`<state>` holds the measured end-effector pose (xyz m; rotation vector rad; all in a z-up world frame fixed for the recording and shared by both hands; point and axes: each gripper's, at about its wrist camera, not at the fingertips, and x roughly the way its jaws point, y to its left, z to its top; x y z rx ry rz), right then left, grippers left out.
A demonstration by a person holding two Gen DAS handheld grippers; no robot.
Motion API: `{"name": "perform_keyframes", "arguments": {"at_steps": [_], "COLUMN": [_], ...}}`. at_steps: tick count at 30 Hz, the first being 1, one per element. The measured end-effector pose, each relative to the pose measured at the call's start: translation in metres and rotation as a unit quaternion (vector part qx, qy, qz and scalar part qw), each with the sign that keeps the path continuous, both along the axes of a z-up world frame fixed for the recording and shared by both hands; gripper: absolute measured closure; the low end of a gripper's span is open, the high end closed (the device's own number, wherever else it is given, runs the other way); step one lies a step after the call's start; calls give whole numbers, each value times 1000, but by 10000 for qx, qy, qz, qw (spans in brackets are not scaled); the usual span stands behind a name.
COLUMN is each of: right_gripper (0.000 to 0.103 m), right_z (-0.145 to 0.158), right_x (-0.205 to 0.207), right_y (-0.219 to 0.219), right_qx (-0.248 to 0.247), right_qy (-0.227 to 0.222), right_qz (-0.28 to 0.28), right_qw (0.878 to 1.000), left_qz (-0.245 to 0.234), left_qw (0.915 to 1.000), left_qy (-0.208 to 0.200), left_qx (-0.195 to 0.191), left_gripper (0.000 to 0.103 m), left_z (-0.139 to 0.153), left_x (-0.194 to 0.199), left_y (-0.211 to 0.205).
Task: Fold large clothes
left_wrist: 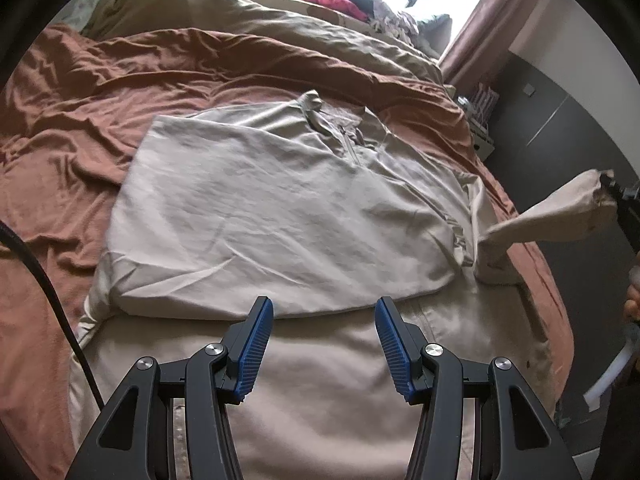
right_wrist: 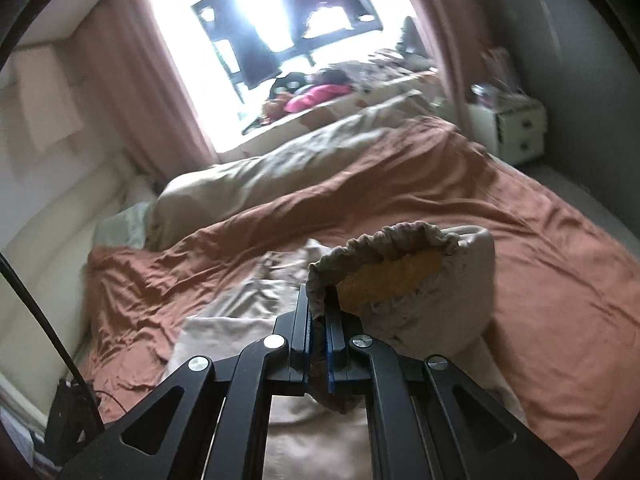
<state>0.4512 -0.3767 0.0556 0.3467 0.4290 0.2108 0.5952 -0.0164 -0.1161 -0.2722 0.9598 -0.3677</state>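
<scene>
Right gripper (right_wrist: 319, 312): you have it clenched on the elastic cuff (right_wrist: 384, 240) of the sleeve (left_wrist: 548, 216), lifted clear of the bed.
Left gripper (left_wrist: 324, 316): jaws released, empty, hovering over cloth.
Jacket (left_wrist: 280, 208): beige, lying flat just ahead of your left jaws on the rust bedspread (left_wrist: 100, 92).
Doing it well: carry the cuff across the body, keep the sleeve taut, and lay it flat before you let go.
</scene>
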Motion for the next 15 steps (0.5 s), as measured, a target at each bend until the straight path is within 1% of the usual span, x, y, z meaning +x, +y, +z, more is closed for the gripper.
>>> {"name": "perform_keyframes", "arguments": {"at_steps": [4,5,6,8,10,11,13,14,15], "right_gripper": [101,101,101,101,101,101,101,101,101], "right_z": [6,4,2,0,-1,-5,-20,-19,-31], "right_x": [15,25,28,38,57,75,92,106,114], "right_y": [31,36,48,59,70,75,93,97,108], "right_qx": [-263,-306,-352,-429,-519,-560,-615,-653,-713], "right_qy": [-30,-25,-17,39,100,144,236,266,325], "right_qz": [293,370,464,588,739,803,956,961,976], "right_qw": [9992,9988,9983,9973,9959,9951,9932,9929,9921], "left_qz": [93,127,154,206,283,323,422,450,464], "left_qw": [9999,9999,9998,9997,9995,9994,9989,9988,9987], "left_qy": [-5,-1,5,12,37,54,106,130,153], "left_qx": [-86,-99,-101,-107,-130,-141,-160,-161,-160], "left_gripper": [48,48,48,48,48,48,48,48,48], "left_z": [1,1,0,0,-2,-3,-7,-9,-11], "left_x": [0,0,1,1,2,3,4,4,5], "left_y": [11,15,18,24,32,36,45,48,51]}}
